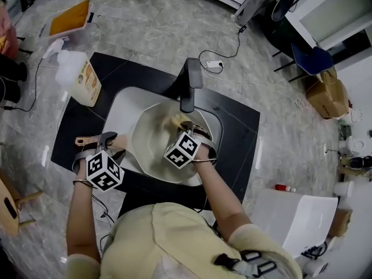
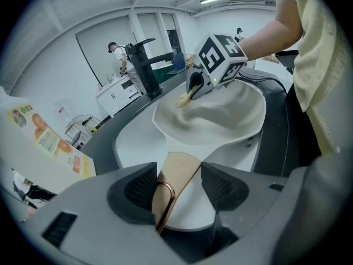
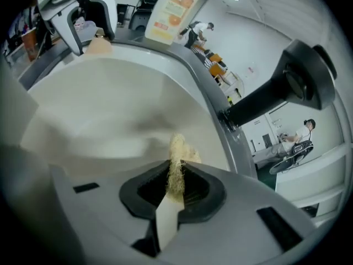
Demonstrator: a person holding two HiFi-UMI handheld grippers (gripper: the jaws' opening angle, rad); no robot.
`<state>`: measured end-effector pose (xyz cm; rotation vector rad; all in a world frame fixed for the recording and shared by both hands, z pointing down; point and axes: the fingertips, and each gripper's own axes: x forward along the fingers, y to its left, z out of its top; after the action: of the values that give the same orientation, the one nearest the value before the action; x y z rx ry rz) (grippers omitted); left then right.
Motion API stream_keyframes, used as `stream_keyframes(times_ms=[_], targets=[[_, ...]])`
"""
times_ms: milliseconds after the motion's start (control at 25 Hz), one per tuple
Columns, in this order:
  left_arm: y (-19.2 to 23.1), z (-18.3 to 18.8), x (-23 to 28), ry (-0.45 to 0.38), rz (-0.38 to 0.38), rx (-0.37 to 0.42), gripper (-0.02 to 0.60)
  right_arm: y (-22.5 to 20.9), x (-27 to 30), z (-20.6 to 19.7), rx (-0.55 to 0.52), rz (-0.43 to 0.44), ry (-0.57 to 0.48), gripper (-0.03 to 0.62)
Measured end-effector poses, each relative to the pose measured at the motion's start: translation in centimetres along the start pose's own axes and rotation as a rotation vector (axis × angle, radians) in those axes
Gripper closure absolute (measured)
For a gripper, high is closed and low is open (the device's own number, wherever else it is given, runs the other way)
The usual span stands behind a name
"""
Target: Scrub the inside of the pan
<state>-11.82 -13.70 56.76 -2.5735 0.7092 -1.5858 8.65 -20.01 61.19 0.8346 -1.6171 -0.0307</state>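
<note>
A white pan (image 1: 152, 147) lies tilted in the sink, its tan handle (image 1: 87, 140) with a copper hanging loop pointing left. My left gripper (image 1: 107, 143) is shut on that handle (image 2: 175, 173), which runs between its two dark pads (image 2: 135, 189). Inside the pan (image 3: 105, 104) on its far side, my right gripper (image 1: 187, 128) is shut on a yellowish fibrous scrubber (image 3: 177, 156). The scrubber's tip (image 1: 179, 120) presses against the pan's inner wall below the faucet. From the left gripper view, the right gripper (image 2: 193, 88) and scrubber (image 2: 185, 99) show against the pan's far wall (image 2: 231, 115).
A black faucet (image 1: 190, 83) stands just behind the pan on the black counter (image 1: 238, 132) around the white sink (image 1: 119, 115). A large detergent jug (image 1: 78, 75) stands at the counter's left corner. A cable and power strip (image 1: 212, 64) lie on the floor behind.
</note>
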Motion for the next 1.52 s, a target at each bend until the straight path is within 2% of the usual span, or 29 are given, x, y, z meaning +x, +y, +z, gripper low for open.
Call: stream_keyframes(times_ms=[240, 400, 1040, 1520], targets=[[0.0, 0.1, 0.0, -0.002, 0.001, -0.002, 0.331, -0.5, 1.2, -2.4, 0.046, -0.022, 0.133, 0.547], [-0.1, 0.2, -0.1, -0.004, 0.001, -0.004, 0.331, -0.2, 2.2, -2.7, 0.050, 0.004, 0.157, 0.547], [0.0, 0.1, 0.1, -0.003, 0.004, -0.010, 0.331, 2.4, 3.3, 2.4, 0.011, 0.100, 0.026, 0.546], [0.1, 0.0, 0.1, -0.001, 0.000, -0.013, 0.330, 6.3, 1.5, 6.3, -0.111, 0.228, -0.111, 0.546]])
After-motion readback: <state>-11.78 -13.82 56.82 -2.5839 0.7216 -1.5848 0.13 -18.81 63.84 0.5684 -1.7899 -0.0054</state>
